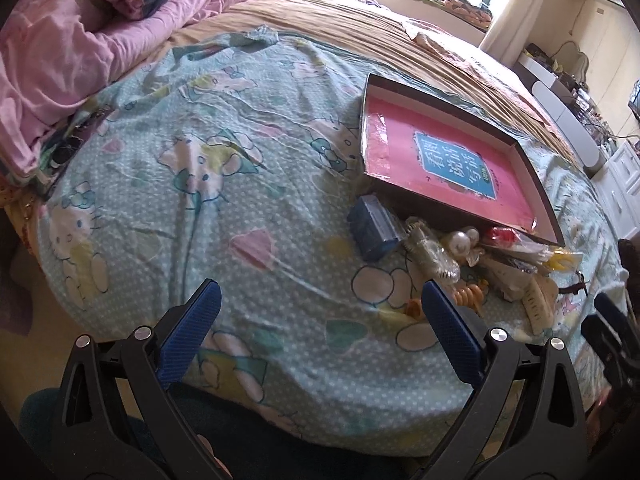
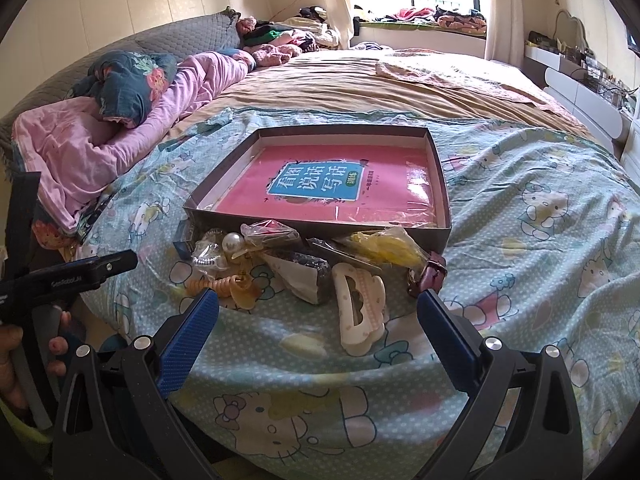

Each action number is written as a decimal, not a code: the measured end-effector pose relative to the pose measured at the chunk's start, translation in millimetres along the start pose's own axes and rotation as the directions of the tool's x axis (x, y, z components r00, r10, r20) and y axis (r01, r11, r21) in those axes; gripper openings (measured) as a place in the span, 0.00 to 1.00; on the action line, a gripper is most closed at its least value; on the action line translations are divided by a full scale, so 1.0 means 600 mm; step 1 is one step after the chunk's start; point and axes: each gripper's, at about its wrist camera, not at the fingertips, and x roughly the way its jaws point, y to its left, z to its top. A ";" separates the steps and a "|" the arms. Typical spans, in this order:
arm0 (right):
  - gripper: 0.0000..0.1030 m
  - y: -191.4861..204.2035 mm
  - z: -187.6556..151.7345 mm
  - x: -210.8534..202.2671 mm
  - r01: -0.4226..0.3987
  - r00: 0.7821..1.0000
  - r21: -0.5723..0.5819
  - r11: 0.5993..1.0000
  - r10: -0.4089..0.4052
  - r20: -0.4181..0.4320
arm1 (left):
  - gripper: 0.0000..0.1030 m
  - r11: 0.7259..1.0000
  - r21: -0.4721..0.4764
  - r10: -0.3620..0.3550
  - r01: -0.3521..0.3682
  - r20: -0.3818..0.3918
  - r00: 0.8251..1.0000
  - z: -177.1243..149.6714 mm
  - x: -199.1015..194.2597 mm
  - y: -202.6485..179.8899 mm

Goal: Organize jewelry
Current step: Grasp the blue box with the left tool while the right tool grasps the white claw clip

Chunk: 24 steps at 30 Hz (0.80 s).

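A pile of jewelry and hair accessories [image 2: 304,256] lies on the blue cartoon-print sheet in front of a shallow dark box [image 2: 440,168] with a pink book lining its bottom. In the pile I see a white hair claw [image 2: 360,308], pearl pieces [image 2: 232,242], an orange spiral tie [image 2: 216,286], a yellow bagged item [image 2: 384,248] and a maroon strap [image 2: 432,274]. A small blue box [image 1: 372,228] sits at the pile's left. My right gripper [image 2: 318,308] is open, just short of the hair claw. My left gripper [image 1: 320,300] is open over bare sheet, left of the pile [image 1: 460,256].
Pink and floral bedding [image 2: 120,120] is heaped at the left of the bed. A tan blanket [image 2: 360,80] covers the far half. A white dresser [image 2: 580,96] stands at the right wall. A hand [image 2: 24,344] holds the other gripper's handle at the left edge.
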 end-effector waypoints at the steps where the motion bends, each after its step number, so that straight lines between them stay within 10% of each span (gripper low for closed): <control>1: 0.95 -0.001 -0.001 0.003 0.000 1.000 0.002 1.000 0.000 -0.004 | 0.91 1.000 -0.008 -0.008 0.008 -0.009 1.000 0.005 0.008 0.000; 13: 0.80 -0.020 -0.014 0.044 -0.005 0.997 0.030 1.000 0.007 -0.073 | 0.91 0.997 -0.026 -0.068 0.066 -0.057 0.996 0.046 0.083 -0.020; 24: 0.68 -0.033 -0.015 0.077 -0.012 0.994 0.039 0.999 0.016 -0.111 | 0.49 0.995 -0.028 -0.100 0.098 -0.079 0.992 0.065 0.123 -0.031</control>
